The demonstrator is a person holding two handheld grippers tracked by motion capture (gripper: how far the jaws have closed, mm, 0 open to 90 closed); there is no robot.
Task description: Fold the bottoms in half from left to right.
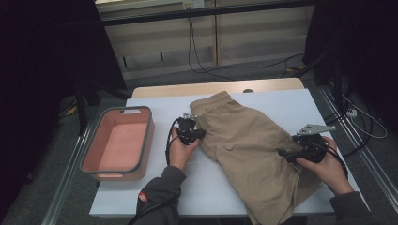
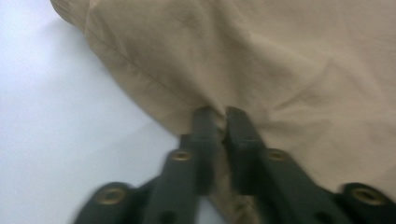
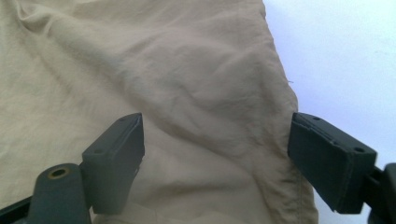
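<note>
Khaki shorts (image 1: 248, 150): my left gripper (image 2: 222, 122) pinches their nine-o'clock edge; my right gripper (image 3: 215, 154) wide over the three-o'clock hem. Folding not begun.

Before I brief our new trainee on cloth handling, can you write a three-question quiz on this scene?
1. True or false: the left gripper is shut on the edge of the tan shorts.
2. How do the right gripper's jaws stand? A) wide open over the fabric B) pinching a fold
3. What sits at the table's left side?

Key:
1. True
2. A
3. A pink bin with a grey rim, nothing inside.
</note>
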